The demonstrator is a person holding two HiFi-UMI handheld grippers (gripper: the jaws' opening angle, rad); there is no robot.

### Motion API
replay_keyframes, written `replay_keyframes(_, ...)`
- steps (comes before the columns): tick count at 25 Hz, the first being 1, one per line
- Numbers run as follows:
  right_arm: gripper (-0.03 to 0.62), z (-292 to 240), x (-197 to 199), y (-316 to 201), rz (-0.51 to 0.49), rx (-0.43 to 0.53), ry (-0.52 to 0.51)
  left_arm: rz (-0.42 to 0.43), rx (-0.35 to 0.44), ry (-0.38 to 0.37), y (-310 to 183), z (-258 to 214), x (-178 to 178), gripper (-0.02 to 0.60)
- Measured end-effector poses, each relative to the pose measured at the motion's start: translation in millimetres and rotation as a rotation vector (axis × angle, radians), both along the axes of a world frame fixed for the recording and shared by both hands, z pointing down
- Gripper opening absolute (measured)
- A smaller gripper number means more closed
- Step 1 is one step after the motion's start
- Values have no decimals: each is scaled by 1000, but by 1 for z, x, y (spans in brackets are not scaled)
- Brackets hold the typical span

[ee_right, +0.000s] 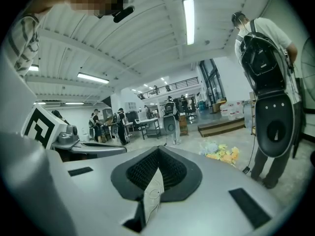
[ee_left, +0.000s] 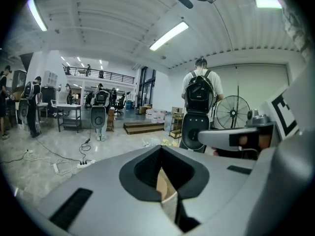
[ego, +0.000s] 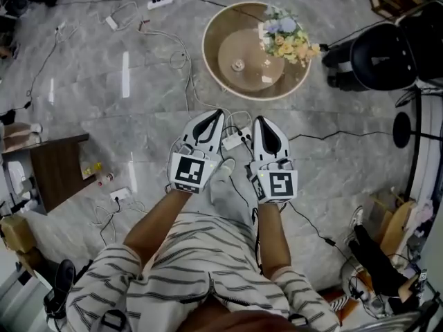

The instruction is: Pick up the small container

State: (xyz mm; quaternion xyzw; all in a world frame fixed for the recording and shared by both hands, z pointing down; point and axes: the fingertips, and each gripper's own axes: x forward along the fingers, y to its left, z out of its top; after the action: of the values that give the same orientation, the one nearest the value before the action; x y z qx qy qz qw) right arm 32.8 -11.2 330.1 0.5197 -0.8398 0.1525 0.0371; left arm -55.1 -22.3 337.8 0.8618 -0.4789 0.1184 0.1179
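The small container [ego: 237, 64] is a tiny pale round thing in the middle of a round tan table [ego: 216, 61] at the top of the head view. My left gripper [ego: 219, 113] and right gripper [ego: 260, 120] are side by side in front of my body, well short of the table and pointing toward it. Both are shut with nothing between their jaws. In the left gripper view the left gripper [ee_left: 160, 148] has its tips touching; the right gripper view shows the right gripper [ee_right: 158, 149] the same way. Neither gripper view shows the container.
A bunch of flowers [ego: 287, 37] and a small white item [ego: 266, 79] also sit on the table. Cables and a power strip [ego: 237, 139] lie on the marble floor below the grippers. A dark wooden stand [ego: 55, 168] is at the left, a black chair [ego: 384, 57] at the right. A person with a backpack [ee_right: 266, 58] stands nearby.
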Motion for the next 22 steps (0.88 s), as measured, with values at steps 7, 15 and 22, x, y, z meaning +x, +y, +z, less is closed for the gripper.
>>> replay_keyframes(7, 8, 51, -2, -54, 9, -28, -4, 23, -49, -33, -60, 64, 5, 2)
replay_keyframes(15, 8, 123, -7, -101, 37, -80, 5, 26, -104, -28, -125, 155, 6, 0)
replay_keyframes(22, 8, 174, -4, -126, 77, -108, 8, 45, -145, -44, -161, 222, 14, 0)
